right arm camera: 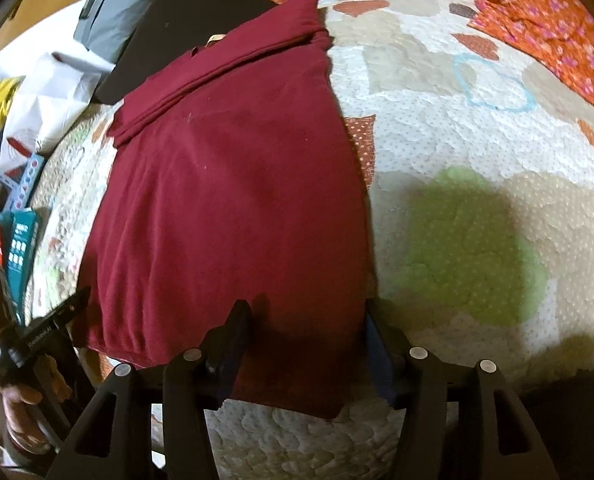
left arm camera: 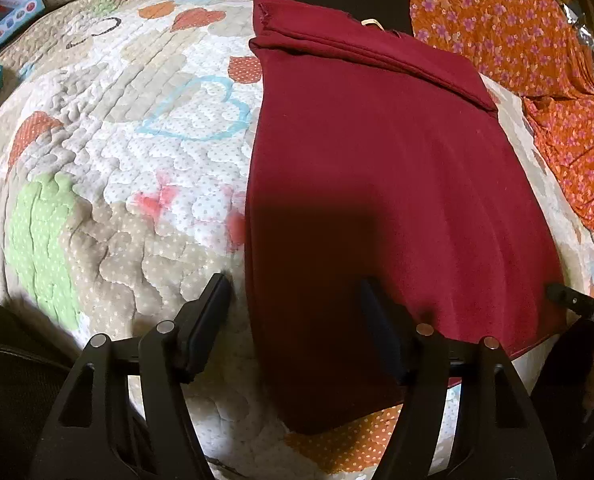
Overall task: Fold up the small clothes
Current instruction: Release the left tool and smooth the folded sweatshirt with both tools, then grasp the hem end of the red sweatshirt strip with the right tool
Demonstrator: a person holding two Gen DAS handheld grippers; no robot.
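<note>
A dark red garment (left arm camera: 377, 184) lies flat on the quilt (left arm camera: 129, 168), folded into a long strip with a doubled band at its far end. My left gripper (left arm camera: 295, 292) is open and empty, its jaws straddling the garment's near left edge just above it. The garment also shows in the right wrist view (right arm camera: 225, 200). My right gripper (right arm camera: 307, 312) is open and empty, spanning the garment's near right corner. The other gripper's tip shows at the right edge of the left wrist view (left arm camera: 577, 304) and at the left of the right wrist view (right arm camera: 57, 320).
An orange flowered cloth (left arm camera: 517, 40) lies past the quilt at the far right. A dark flat board (right arm camera: 169, 28) sits behind the garment. Boxes (right arm camera: 21, 240), white bags (right arm camera: 45, 92) and a grey item (right arm camera: 117, 4) crowd the side beyond the quilt.
</note>
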